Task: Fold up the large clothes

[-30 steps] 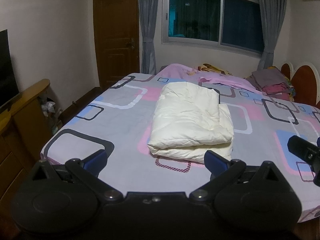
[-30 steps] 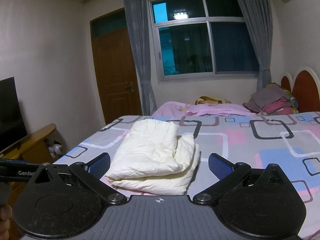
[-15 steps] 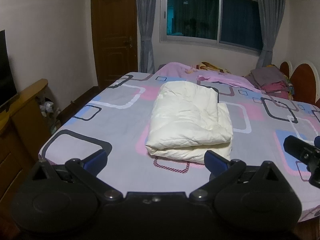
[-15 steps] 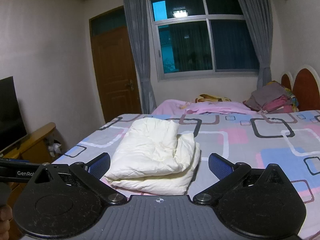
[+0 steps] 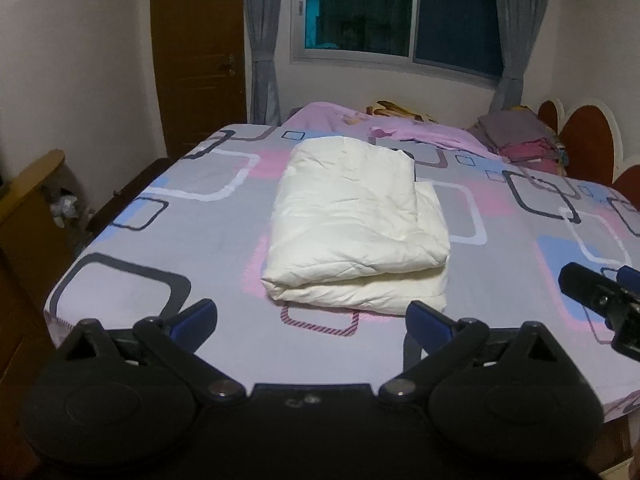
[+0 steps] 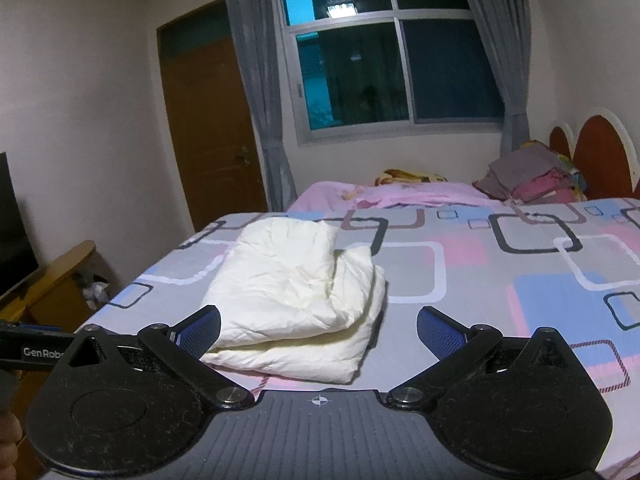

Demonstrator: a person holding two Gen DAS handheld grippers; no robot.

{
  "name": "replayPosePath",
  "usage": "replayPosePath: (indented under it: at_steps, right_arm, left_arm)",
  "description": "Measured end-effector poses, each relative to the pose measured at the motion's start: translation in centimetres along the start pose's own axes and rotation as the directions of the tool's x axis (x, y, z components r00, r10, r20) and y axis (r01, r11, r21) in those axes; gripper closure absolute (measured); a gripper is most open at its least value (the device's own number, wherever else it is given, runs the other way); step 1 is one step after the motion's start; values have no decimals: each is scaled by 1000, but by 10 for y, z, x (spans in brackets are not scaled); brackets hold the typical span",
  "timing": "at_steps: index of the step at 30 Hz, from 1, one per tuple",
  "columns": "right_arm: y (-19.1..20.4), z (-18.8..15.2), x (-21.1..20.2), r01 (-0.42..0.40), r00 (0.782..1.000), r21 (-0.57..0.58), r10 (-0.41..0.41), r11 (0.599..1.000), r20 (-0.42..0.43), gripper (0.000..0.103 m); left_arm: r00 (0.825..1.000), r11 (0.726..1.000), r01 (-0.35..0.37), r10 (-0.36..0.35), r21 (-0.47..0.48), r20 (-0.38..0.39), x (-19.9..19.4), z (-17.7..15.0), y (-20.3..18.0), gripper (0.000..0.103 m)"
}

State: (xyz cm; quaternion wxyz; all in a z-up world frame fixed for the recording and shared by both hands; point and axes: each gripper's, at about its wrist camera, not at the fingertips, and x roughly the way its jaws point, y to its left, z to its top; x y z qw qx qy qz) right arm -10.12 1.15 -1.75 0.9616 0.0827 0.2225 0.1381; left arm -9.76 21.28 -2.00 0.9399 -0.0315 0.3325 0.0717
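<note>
Cream quilt [image 5: 356, 224] folded — both hand-held grippers spread, hovering apart.

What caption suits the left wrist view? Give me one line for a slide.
Open left gripper faces a folded cream garment lying on the patterned bed.

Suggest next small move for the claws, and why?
Probably pull both back: the cream quilt lies folded in layers on the bed, and the left claw and right claw are open, holding nothing. Optionally square the offset lower layer first.
</note>
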Motion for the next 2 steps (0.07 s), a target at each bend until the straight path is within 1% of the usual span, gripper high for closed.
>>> replayPosePath:
  at_steps: [2]
  right_arm:
    - [-6,-1,7,11,1000,8,-11,1000,-11,0]
  left_arm:
    - [1000,1000,-15,15,18,11,9,3,-2,0]
